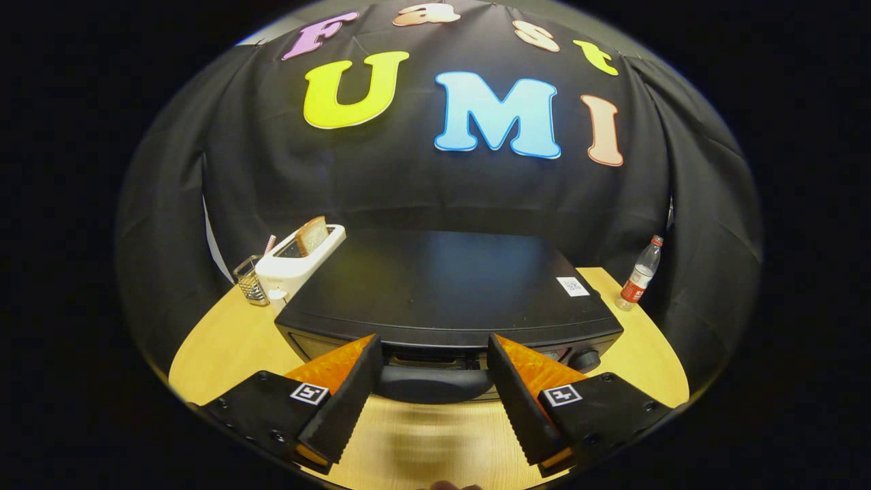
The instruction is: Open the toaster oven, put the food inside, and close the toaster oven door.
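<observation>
Presently the gripper [434, 381] stands wide, its fingers apart either side of the door handle [432, 382] of the black toaster oven [442, 292], neither seen pressing on it. Risk, as a judgement: closing too high on the handle could let the fingers slip off, or a hard pull might drag the oven across the wooden table [224, 340]. Containers: the white toaster [299, 262] behind holds a slice of bread [312, 235]; a wire basket [250, 280] sits beside it, contents unclear; a bottle [639, 273] stands well apart
</observation>
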### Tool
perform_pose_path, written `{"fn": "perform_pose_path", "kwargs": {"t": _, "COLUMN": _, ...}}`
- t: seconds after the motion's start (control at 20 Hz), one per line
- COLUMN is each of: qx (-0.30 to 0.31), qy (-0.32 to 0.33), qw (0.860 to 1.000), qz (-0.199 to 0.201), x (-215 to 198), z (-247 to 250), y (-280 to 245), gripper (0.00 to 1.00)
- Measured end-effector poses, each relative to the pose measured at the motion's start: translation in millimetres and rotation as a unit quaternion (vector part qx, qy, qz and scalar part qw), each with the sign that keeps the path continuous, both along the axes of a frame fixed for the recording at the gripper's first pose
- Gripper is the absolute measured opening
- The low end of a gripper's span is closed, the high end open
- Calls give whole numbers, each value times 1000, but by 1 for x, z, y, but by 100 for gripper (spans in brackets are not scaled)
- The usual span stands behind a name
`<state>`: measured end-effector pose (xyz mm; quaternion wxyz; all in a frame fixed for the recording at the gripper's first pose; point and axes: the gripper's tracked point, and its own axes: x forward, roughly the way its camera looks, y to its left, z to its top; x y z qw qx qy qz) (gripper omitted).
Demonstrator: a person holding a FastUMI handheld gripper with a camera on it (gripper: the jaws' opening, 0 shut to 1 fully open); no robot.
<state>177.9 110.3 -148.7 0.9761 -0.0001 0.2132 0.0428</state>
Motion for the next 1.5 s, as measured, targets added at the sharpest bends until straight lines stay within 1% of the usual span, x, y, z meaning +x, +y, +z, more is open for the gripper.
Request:
{"fn": "perform_pose_path", "kwargs": {"t": 0.1, "qx": 5, "qy": -8, "qw": 1000, "qz": -7, "x": 1, "z": 0, "y": 0, "gripper": 99}}
{"fn": "perform_pose_path", "kwargs": {"t": 0.4, "qx": 15, "qy": 1, "qw": 1000, "qz": -2, "x": -6, "z": 0, "y": 3, "gripper": 98}}
{"fn": "perform_pose_path", "kwargs": {"t": 0.7, "qx": 25, "qy": 17, "qw": 1000, "qz": -1, "x": -28, "z": -7, "y": 2, "gripper": 98}}
{"fn": "perform_pose_path", "kwargs": {"t": 0.85, "qx": 37, "qy": 36, "qw": 999, "qz": -4, "x": -47, "z": -17, "y": 1, "gripper": 98}}
{"fn": "perform_pose_path", "kwargs": {"t": 1.0, "qx": 21, "qy": 44, "qw": 999, "qz": 2, "x": -60, "z": -24, "y": 2, "gripper": 98}}
{"fn": "perform_pose_path", "kwargs": {"t": 1.15, "qx": 20, "qy": 50, "qw": 999, "qz": 1, "x": -70, "z": -31, "y": 1, "gripper": 98}}
{"fn": "perform_pose_path", "kwargs": {"t": 1.5, "qx": 8, "qy": 52, "qw": 999, "qz": 12, "x": -87, "z": -43, "y": 0, "gripper": 98}}
